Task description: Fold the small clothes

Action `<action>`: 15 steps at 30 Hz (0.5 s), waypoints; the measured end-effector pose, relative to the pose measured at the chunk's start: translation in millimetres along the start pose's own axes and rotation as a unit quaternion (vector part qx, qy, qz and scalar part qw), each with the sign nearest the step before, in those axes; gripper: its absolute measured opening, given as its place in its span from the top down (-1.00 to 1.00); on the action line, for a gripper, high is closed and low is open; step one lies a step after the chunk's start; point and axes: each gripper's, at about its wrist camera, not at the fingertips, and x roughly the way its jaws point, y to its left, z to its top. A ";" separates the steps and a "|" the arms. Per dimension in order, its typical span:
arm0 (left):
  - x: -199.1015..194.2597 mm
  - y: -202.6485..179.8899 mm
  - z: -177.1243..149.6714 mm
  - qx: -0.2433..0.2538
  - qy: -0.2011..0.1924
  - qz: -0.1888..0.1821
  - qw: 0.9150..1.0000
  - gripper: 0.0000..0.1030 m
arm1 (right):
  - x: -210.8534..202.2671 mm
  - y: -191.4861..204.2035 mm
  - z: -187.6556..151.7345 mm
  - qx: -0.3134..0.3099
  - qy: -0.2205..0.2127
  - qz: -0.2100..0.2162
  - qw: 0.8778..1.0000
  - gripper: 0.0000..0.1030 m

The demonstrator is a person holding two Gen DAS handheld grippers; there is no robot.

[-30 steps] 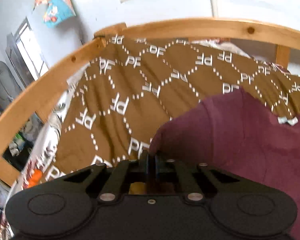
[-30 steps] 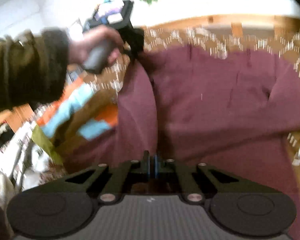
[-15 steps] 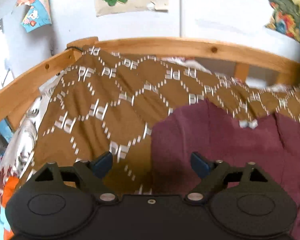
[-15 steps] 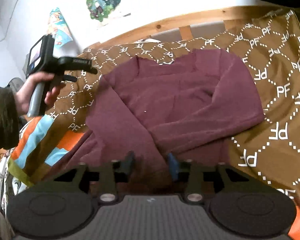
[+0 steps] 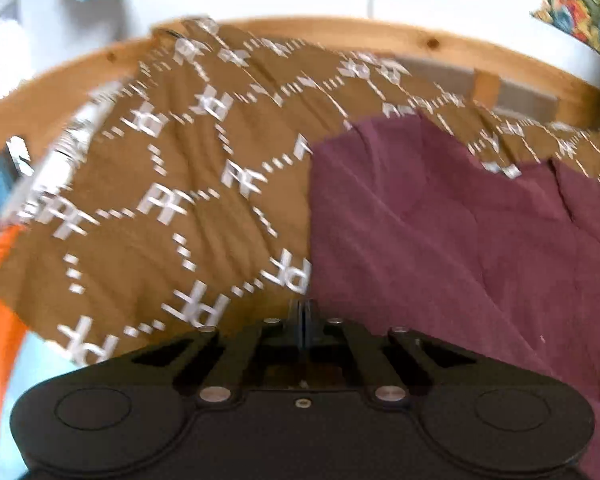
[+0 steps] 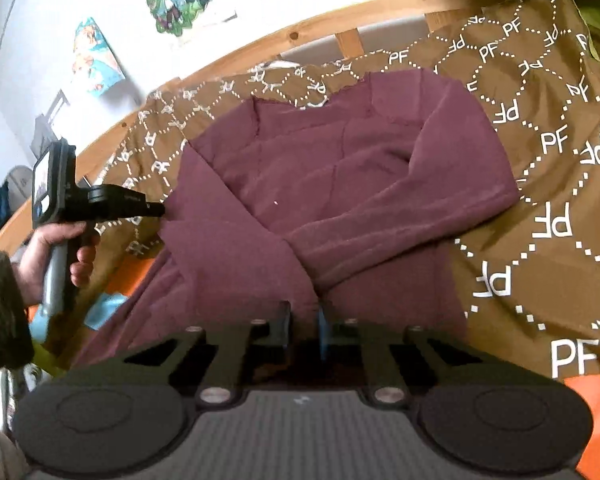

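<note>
My left gripper (image 5: 302, 312), matte black plastic, has its jaws pressed flat together at the left edge of the sweater (image 6: 340, 184); I cannot tell whether any cloth is pinched between them. My right gripper (image 6: 303, 322) is closing, its narrow gap set over the sweater's near edge, with soft maroon cloth lying between the jaws; whether the pads press on it I cannot tell. The sweater, a fuzzy knit, lies on the middle of the blanket (image 6: 540, 216), its sleeves folded across the body in soft rounded ridges. The blanket is smooth brown fabric printed with white dotted hexagons and "PF" letters; it spreads up to the bed's curved pine rail (image 5: 380, 32). My left hand (image 6: 56, 256) grips the grey handle near the blanket's left edge.
</note>
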 end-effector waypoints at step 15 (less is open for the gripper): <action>-62.4 8.7 -35.5 -0.004 -0.014 0.006 1.000 -0.72 | -4.6 -8.9 1.9 0.023 -0.027 -0.016 0.999 -0.18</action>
